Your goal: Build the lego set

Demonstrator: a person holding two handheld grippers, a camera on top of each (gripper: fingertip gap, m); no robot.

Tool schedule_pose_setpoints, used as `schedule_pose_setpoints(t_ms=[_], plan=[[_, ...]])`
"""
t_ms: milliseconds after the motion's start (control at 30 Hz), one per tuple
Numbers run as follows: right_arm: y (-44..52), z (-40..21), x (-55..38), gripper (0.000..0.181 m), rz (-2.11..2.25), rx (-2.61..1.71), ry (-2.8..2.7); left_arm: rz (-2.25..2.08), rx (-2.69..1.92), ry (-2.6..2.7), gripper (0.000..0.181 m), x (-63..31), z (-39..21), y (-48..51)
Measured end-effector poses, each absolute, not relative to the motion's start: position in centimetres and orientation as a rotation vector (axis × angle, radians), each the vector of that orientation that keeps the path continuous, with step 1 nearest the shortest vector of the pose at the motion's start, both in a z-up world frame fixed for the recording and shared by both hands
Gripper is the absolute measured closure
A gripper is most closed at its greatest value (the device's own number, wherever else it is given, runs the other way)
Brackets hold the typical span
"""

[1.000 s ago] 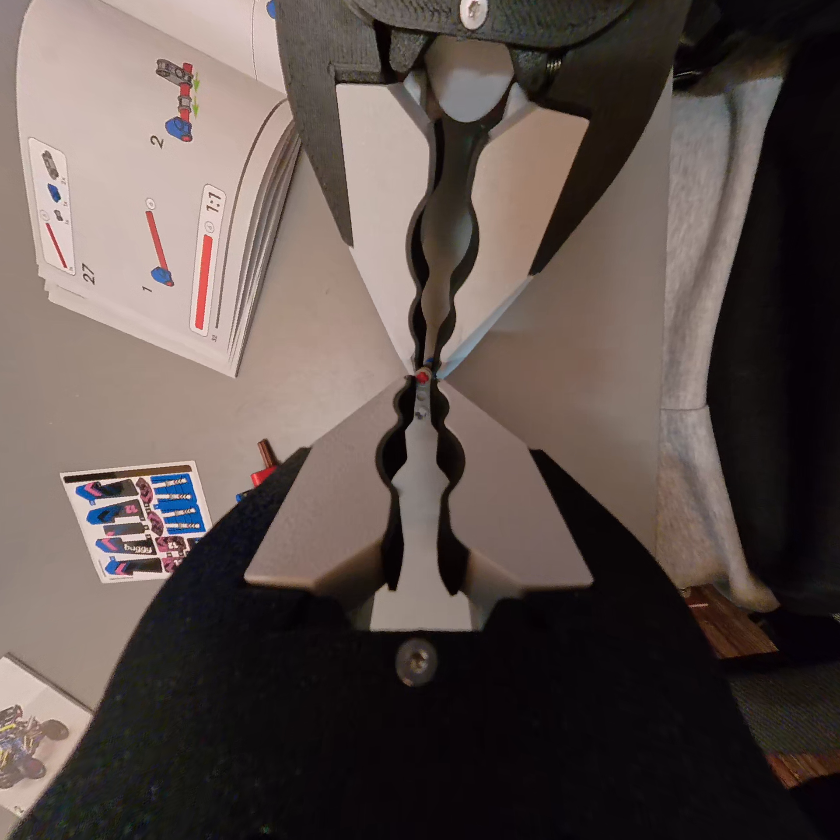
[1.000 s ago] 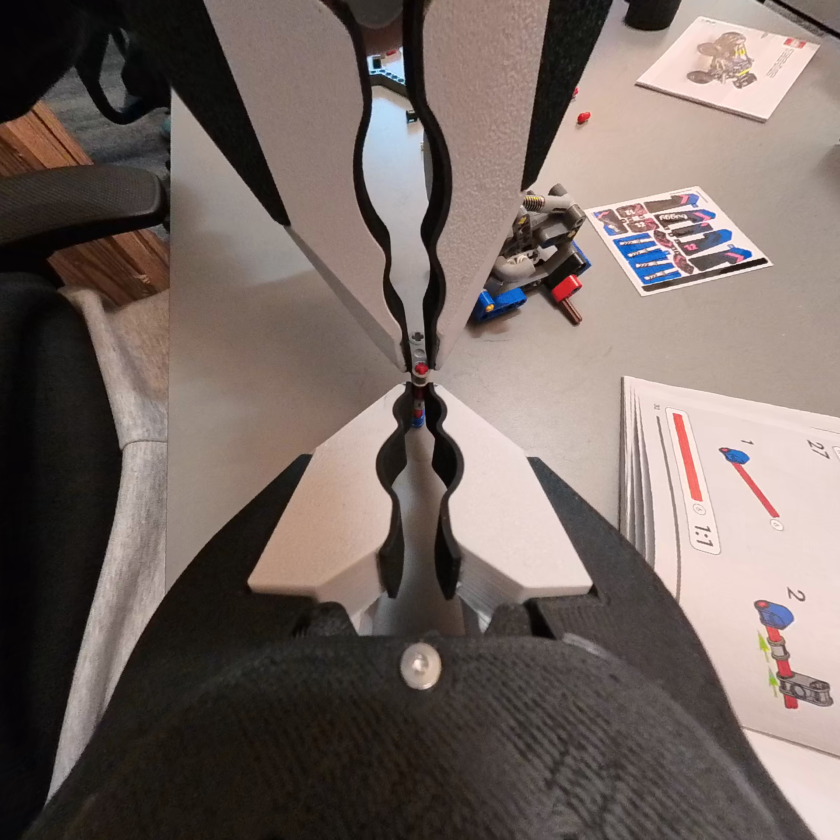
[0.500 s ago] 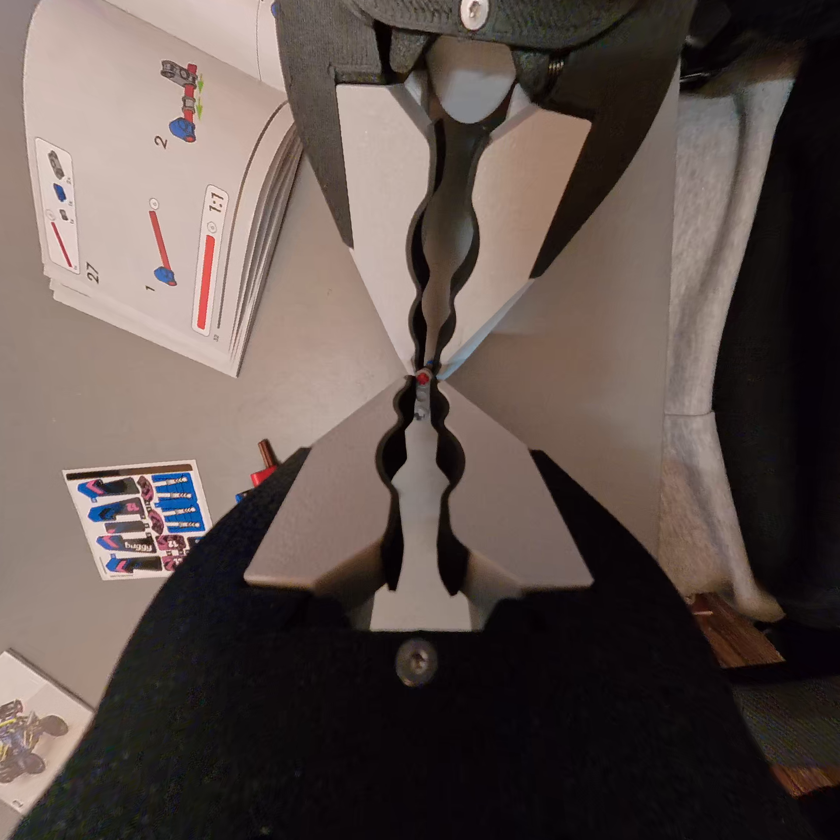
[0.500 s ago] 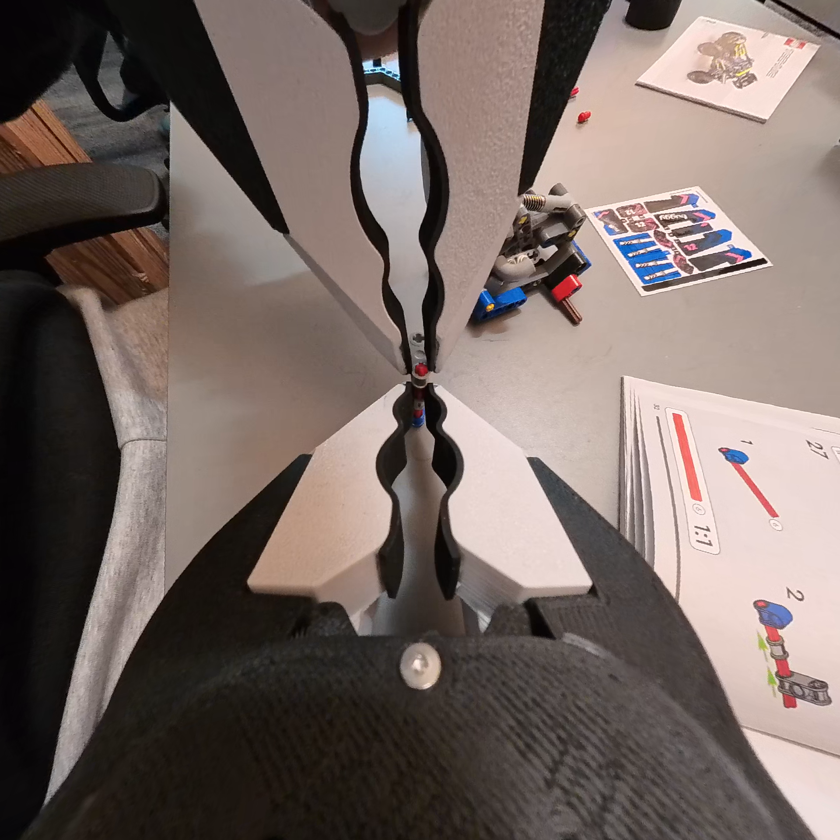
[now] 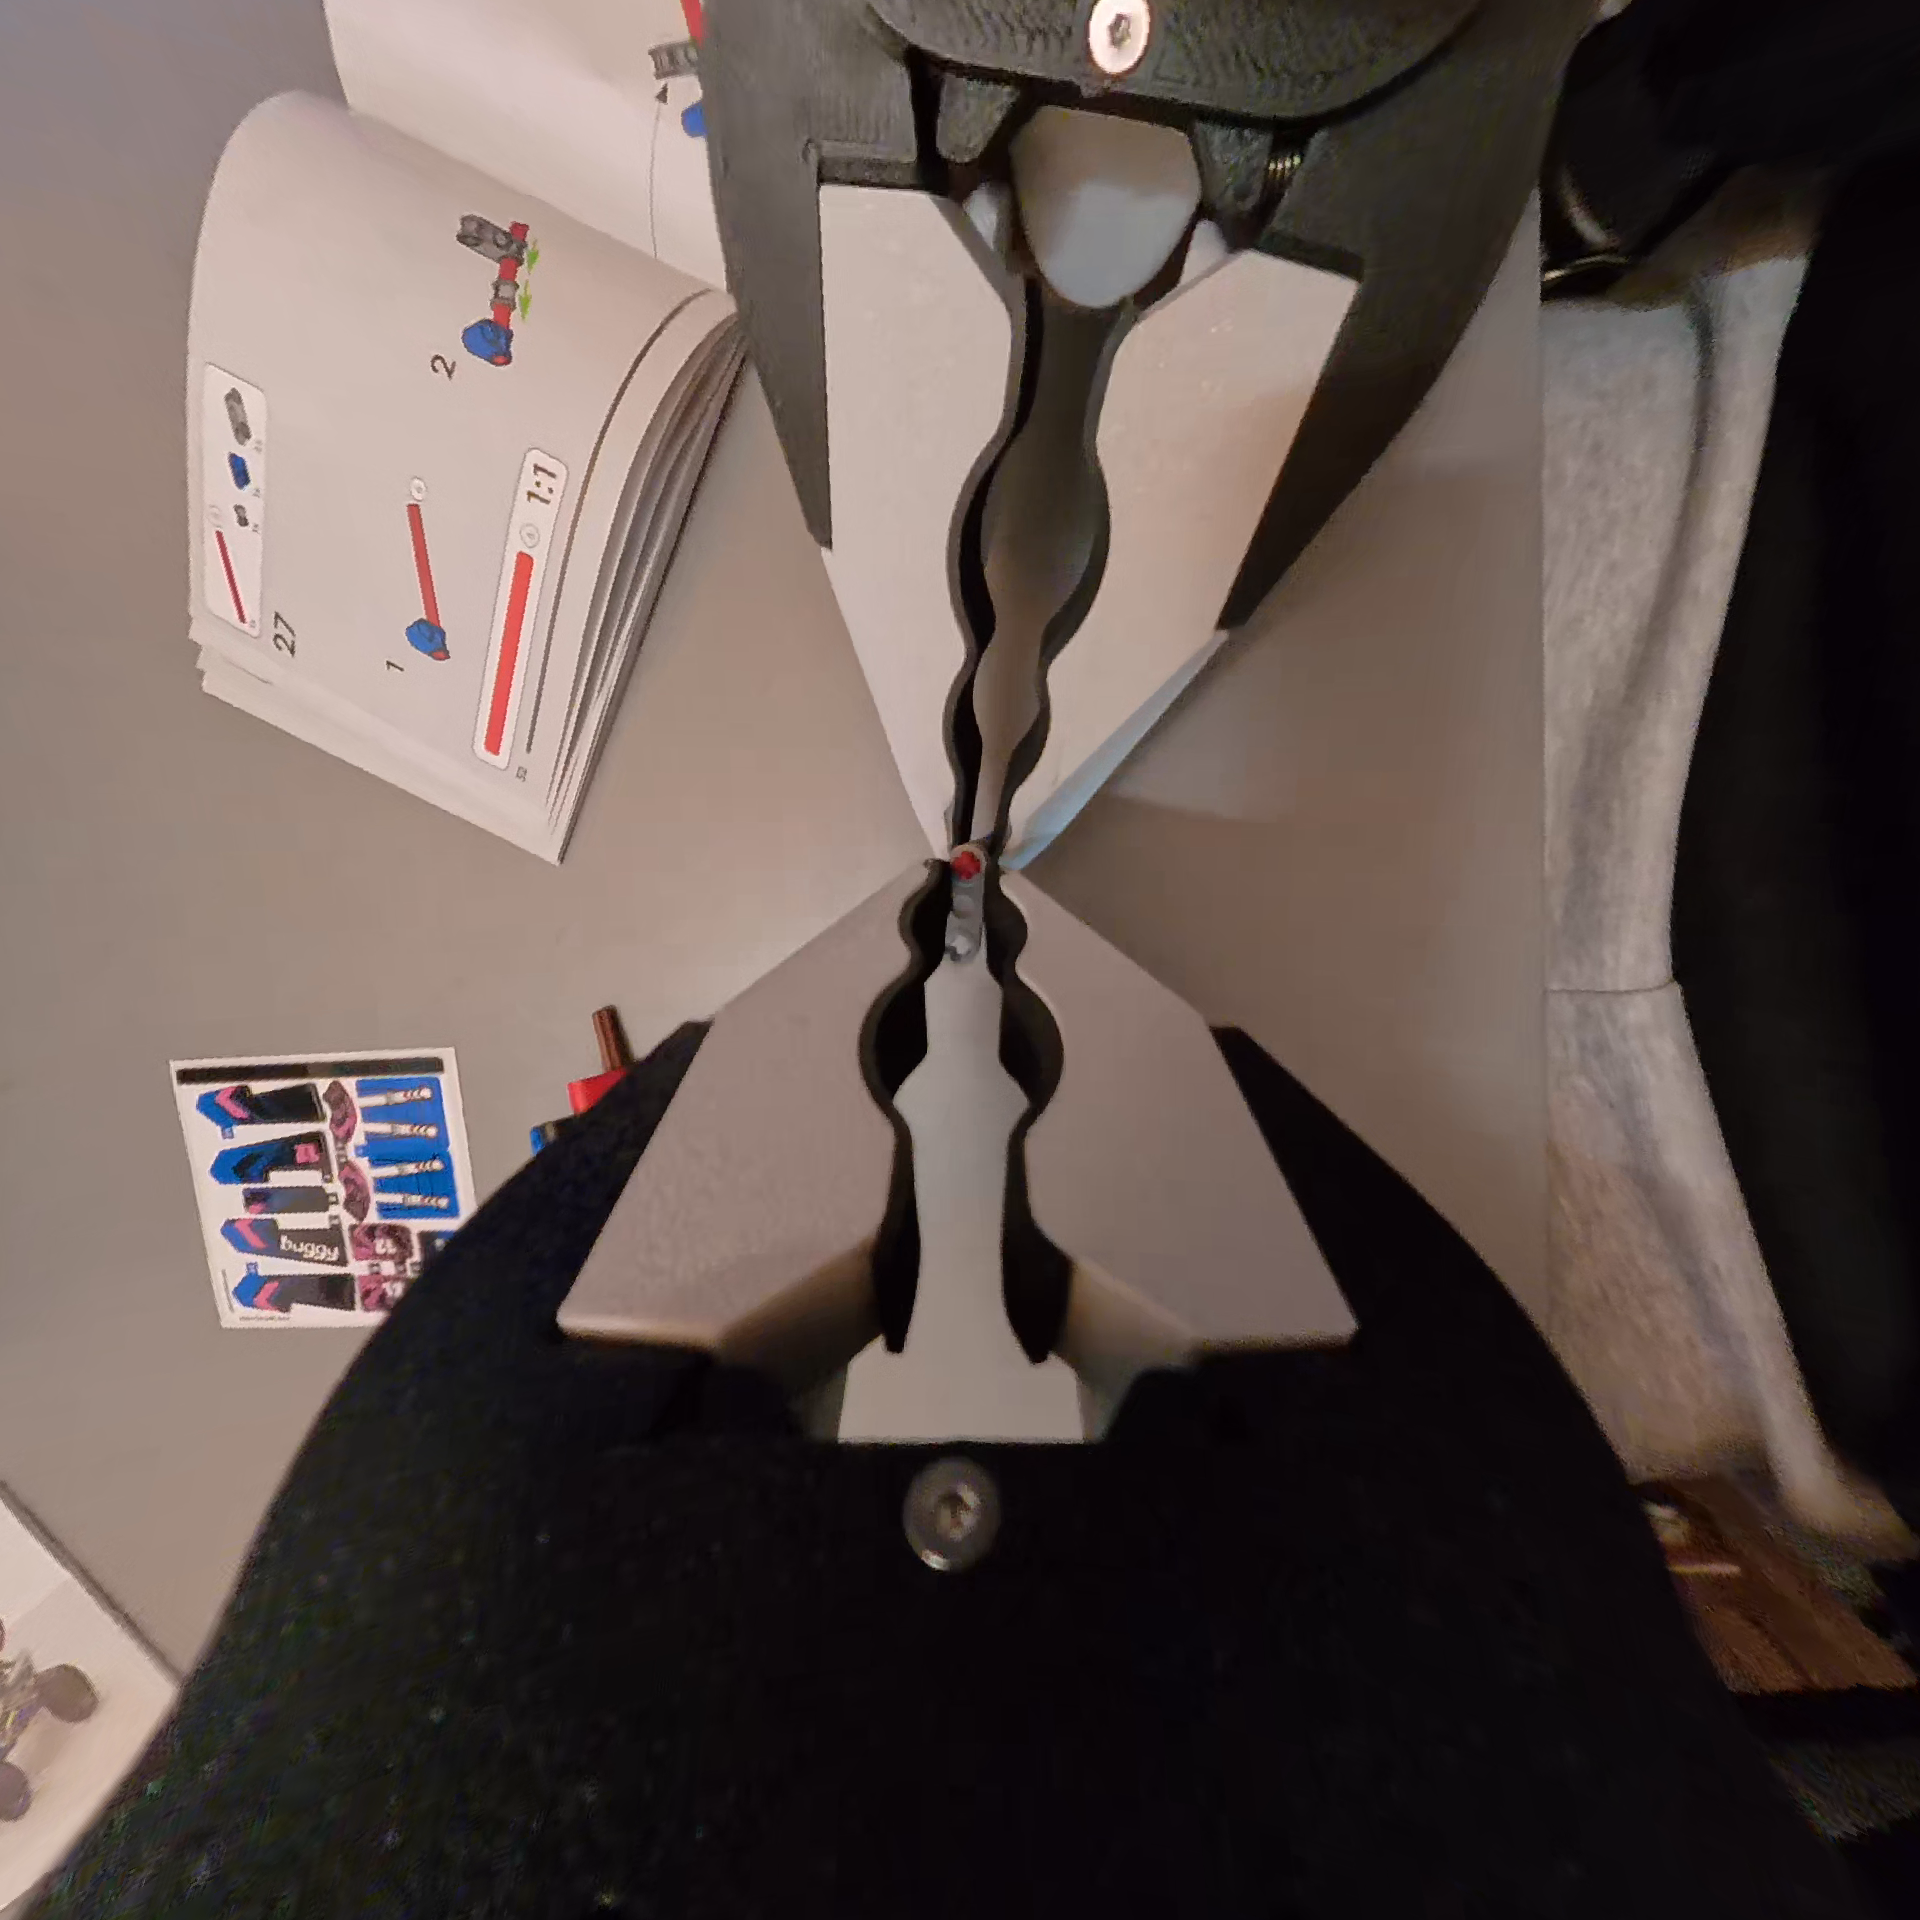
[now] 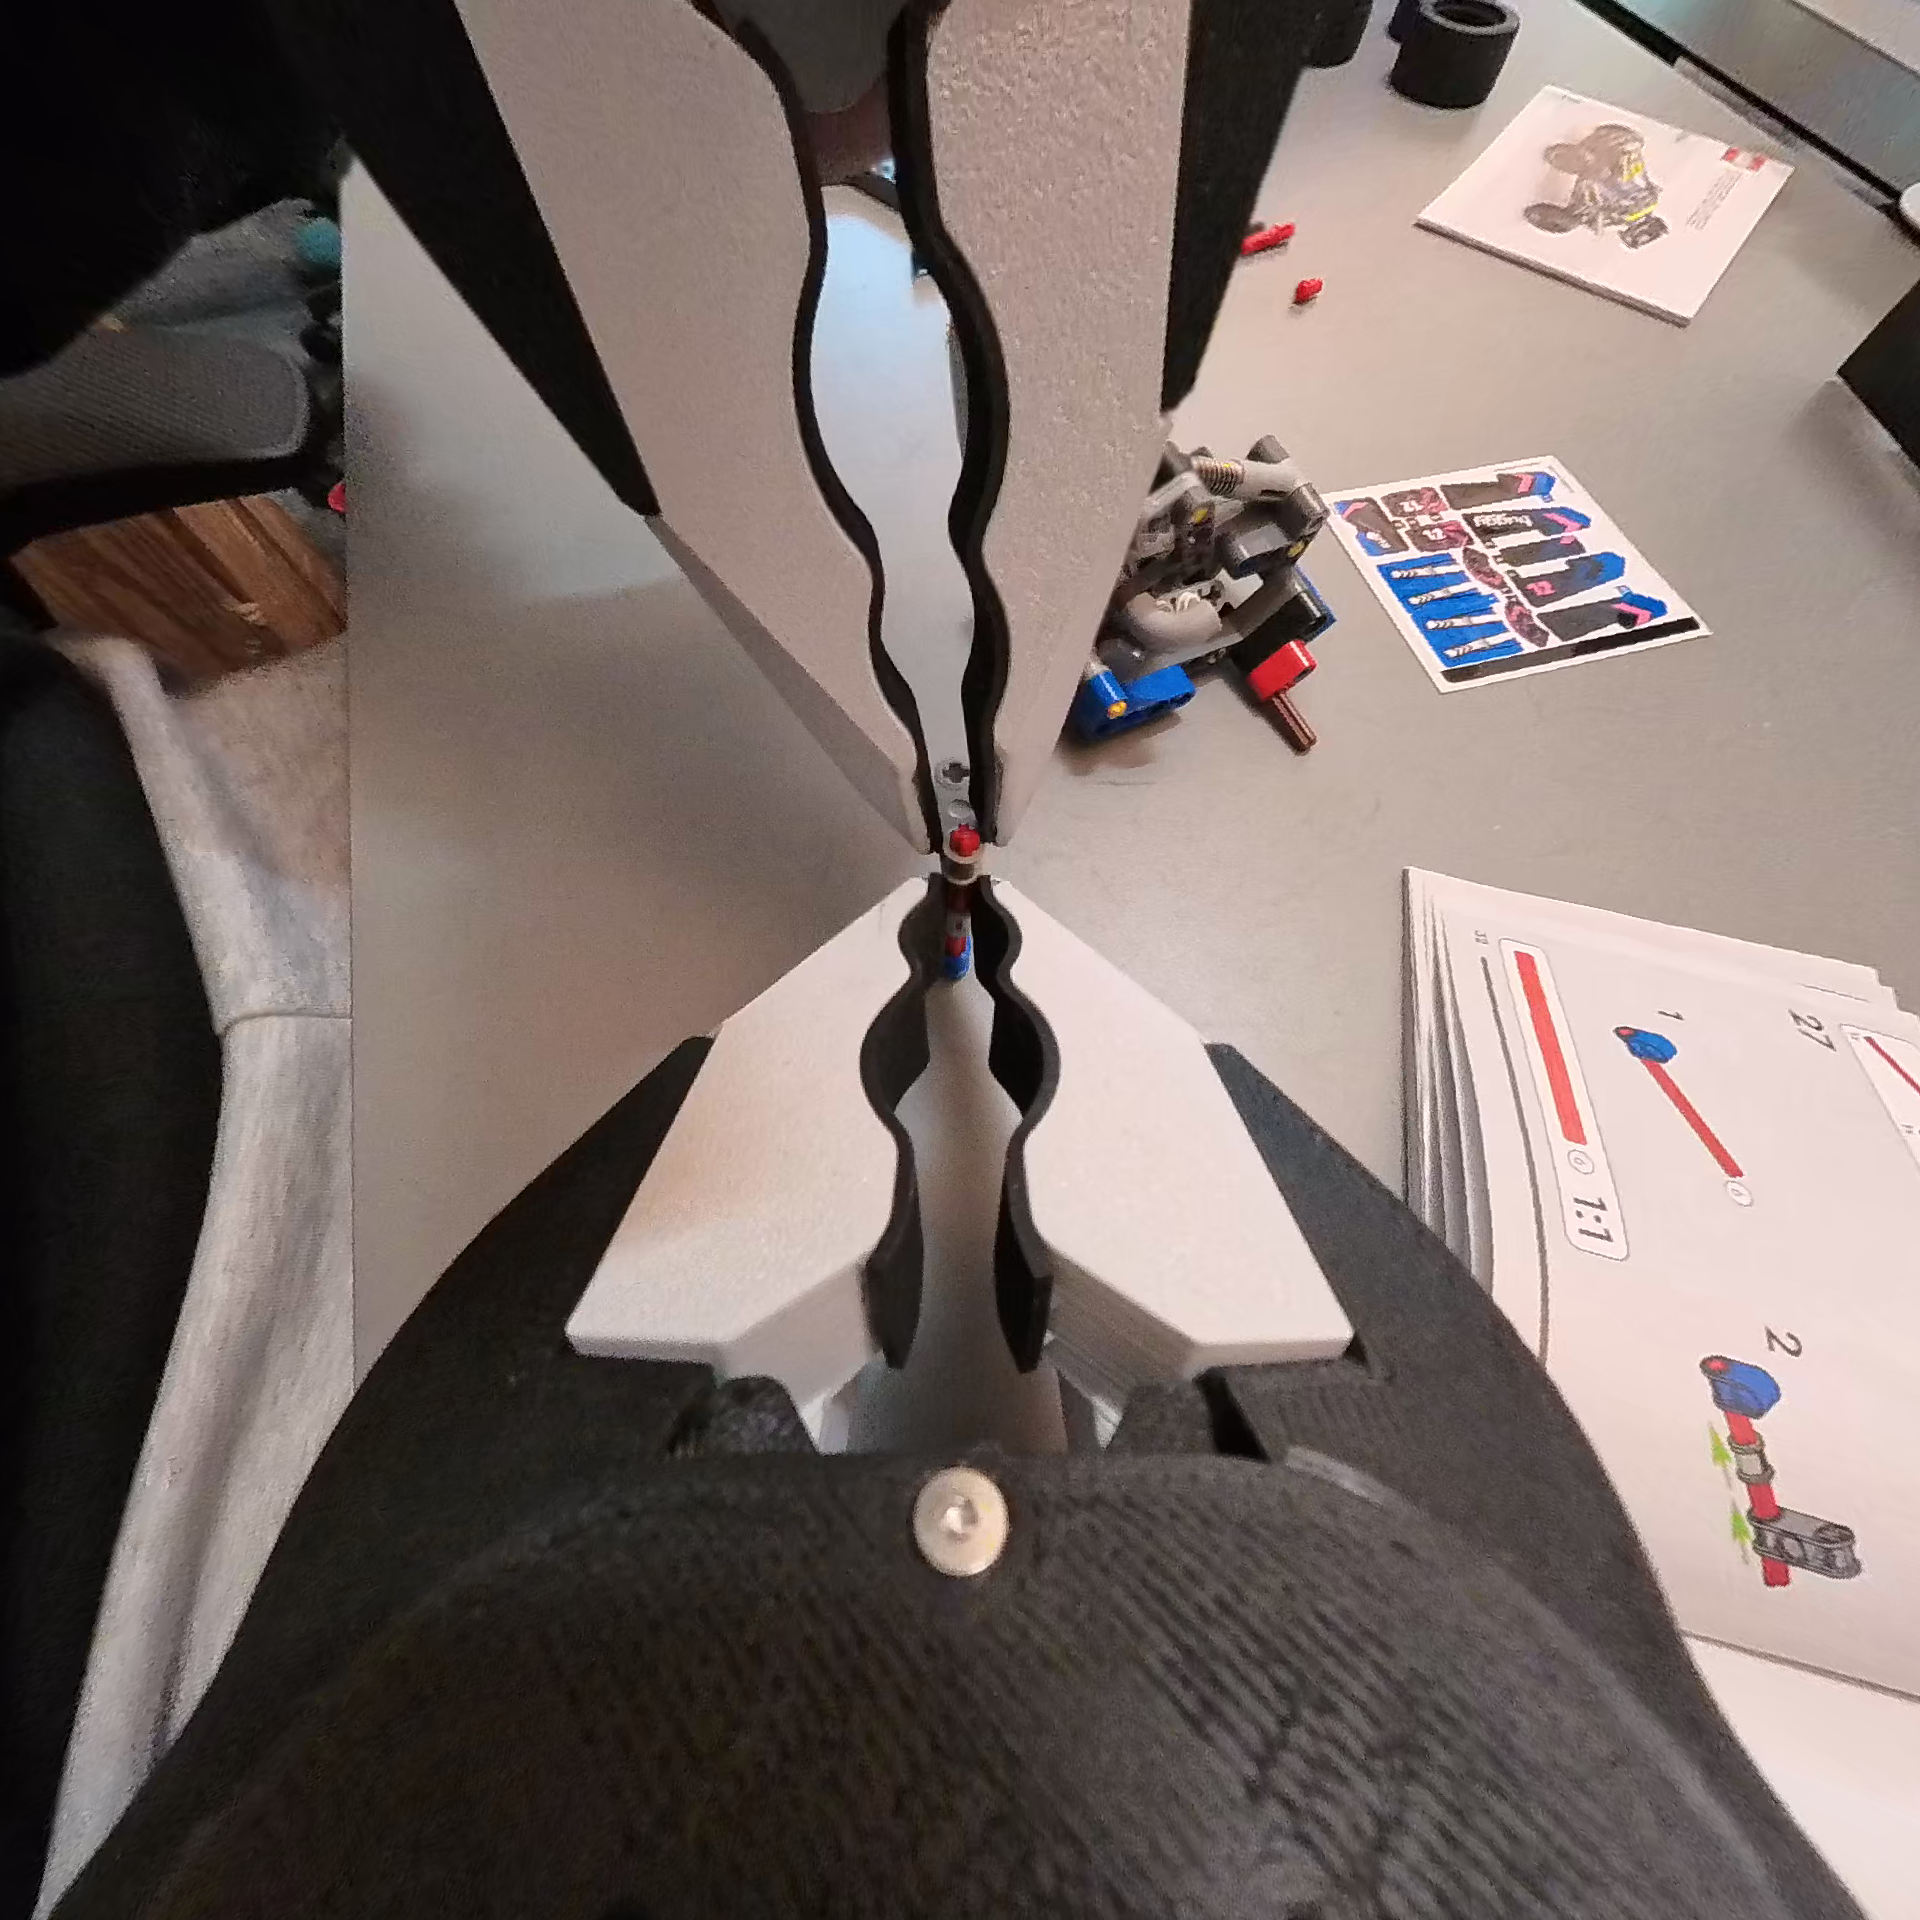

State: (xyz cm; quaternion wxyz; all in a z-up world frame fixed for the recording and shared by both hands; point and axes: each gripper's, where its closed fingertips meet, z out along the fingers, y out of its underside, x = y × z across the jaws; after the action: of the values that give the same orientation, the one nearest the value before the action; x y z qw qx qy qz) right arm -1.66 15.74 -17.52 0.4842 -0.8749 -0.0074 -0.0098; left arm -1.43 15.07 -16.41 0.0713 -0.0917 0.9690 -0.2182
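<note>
My left gripper (image 5: 961,883) is shut on a small grey connector with holes (image 5: 964,923), held above the grey table (image 5: 727,914). My right gripper (image 6: 958,883) is shut on a thin red axle (image 6: 954,914) with a blue piece (image 6: 954,961) farther back between the fingers. The two grippers meet tip to tip. The red axle's end (image 5: 968,860) pokes through the end hole of the grey connector (image 6: 952,790). The left gripper (image 6: 961,821) comes down from the top of the right wrist view. The right gripper (image 5: 977,831) comes down from the top of the left wrist view.
An open instruction booklet (image 5: 416,468) (image 6: 1662,1195) lies beside the grippers. A sticker sheet (image 6: 1507,571), a partly built grey and blue chassis (image 6: 1205,582), loose red pins (image 6: 1268,237), black tyres (image 6: 1449,52) and a second booklet (image 6: 1605,203) lie beyond. The table edge and grey clothing (image 5: 1621,727) are close. Only a small space, under 4 cm, lies between the two pairs of fingers.
Almost nothing. Both grippers stay shut and tip to tip with the axle end in the connector. The views have shifted only slightly.
</note>
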Motion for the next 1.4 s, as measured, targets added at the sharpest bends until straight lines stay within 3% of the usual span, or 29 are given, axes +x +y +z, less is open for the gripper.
schedule_pose_setpoints(t_ms=[1400], plan=[[16.11,-17.57,-1.6,0.178,-0.024,-2.134,0.023,-0.602,-0.256,2.974,0.177,-1.52,-16.71,15.37]])
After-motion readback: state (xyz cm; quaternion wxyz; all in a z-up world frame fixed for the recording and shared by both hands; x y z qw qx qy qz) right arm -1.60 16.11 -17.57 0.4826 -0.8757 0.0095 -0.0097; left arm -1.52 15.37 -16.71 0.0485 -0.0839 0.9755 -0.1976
